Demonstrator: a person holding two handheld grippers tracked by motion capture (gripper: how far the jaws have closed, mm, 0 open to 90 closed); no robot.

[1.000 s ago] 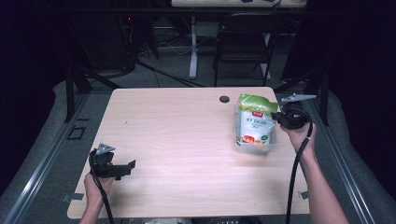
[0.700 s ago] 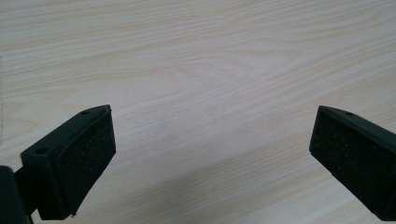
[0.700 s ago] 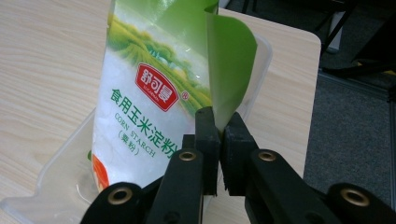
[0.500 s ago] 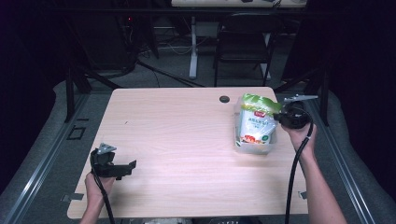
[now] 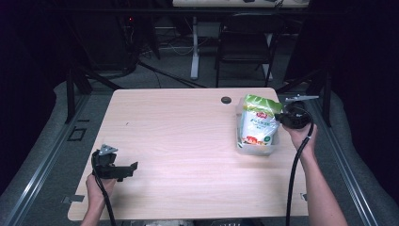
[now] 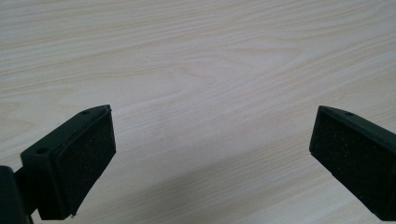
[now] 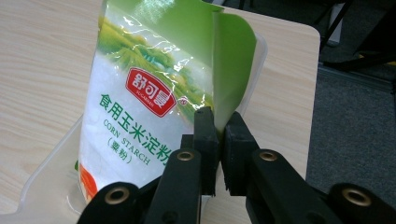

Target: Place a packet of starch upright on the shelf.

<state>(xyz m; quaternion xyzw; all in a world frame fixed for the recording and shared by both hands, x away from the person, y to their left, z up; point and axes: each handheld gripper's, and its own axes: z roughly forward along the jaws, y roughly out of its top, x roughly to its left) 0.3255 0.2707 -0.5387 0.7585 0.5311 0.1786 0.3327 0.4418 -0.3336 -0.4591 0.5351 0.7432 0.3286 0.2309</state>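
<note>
So we've got a light wood table [image 5: 188, 141] with a bag of corn starch [image 5: 258, 123] sitting over on the right side, near the far corner. The bag is green and white with a red logo, and in the right gripper view we can read "CORN STARCH" [image 7: 140, 126] printed on it under the Chinese text. It's standing upright inside a clear plastic tray [image 5: 256, 148], leaning a bit from what we can tell.

The right gripper [image 5: 284, 117] is right up against the bag's right edge, held by the right hand [image 5: 301, 136] with the cable trailing down toward us. In the right gripper view [image 7: 218, 140] the jaws are pressed together on the bag's green side flap, pinching that thin edge between the pads. The flap sticks up above the jaws and curls a little.

The left gripper [image 5: 129, 167] is way over at the near left part of the table, well apart from the bag, with the left hand [image 5: 96, 186] holding it low over the wood. From its own camera [image 6: 210, 154] we see the two jaws spread wide with only bare wood grain between them, nothing held.

There's a small dark round grommet [image 5: 226, 100] at the table's far edge, just left of the bag, and a dark chair [image 5: 244, 42] on the floor beyond the table
</note>
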